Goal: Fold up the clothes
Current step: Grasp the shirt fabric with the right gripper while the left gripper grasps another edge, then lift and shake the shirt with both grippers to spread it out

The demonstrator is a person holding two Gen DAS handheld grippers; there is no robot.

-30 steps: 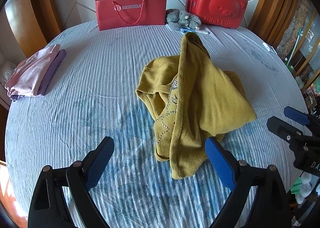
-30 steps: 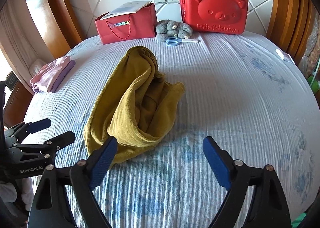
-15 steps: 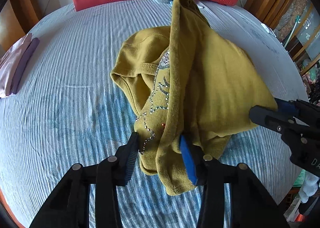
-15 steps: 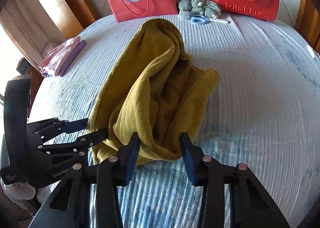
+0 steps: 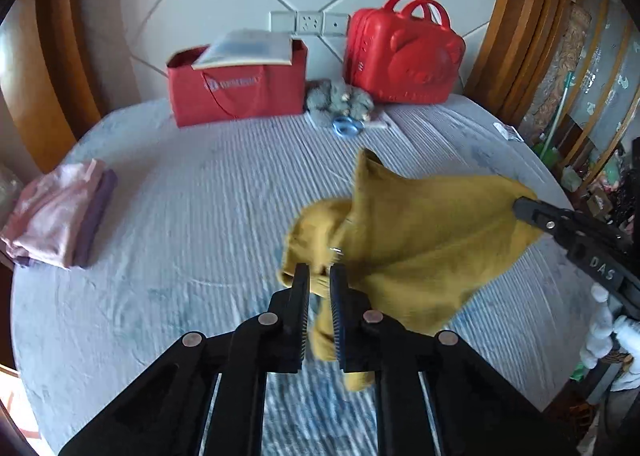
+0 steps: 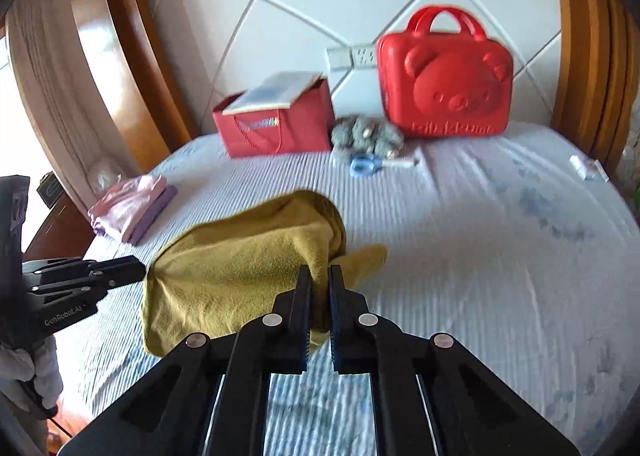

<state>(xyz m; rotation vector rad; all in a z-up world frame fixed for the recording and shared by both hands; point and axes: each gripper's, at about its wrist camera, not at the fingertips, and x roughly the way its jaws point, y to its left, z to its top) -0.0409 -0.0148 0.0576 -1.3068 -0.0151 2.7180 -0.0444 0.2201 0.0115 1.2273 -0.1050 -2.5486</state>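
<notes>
A mustard-yellow top [image 5: 424,232] hangs stretched above the bed between my two grippers. My left gripper [image 5: 319,276] is shut on its left edge. My right gripper [image 6: 319,276] is shut on its other edge, and it shows in the left wrist view [image 5: 524,208] at the right, pinching the cloth's corner. The top [image 6: 240,268] sags in the right wrist view, with the left gripper [image 6: 136,266] at its far corner. Part of the top still trails toward the bed.
The bed sheet [image 5: 200,216] is pale blue and striped. A folded pink and purple pile [image 5: 60,216] lies at the left edge. At the headboard stand a red paper bag [image 5: 236,88], a grey plush toy [image 5: 340,100], blue scissors [image 5: 348,126] and a red bear suitcase [image 5: 404,56].
Both grippers closed on the yellow top's near edge and lifted it off the bed, pulling it apart between them. The views tilted up toward the headboard.
</notes>
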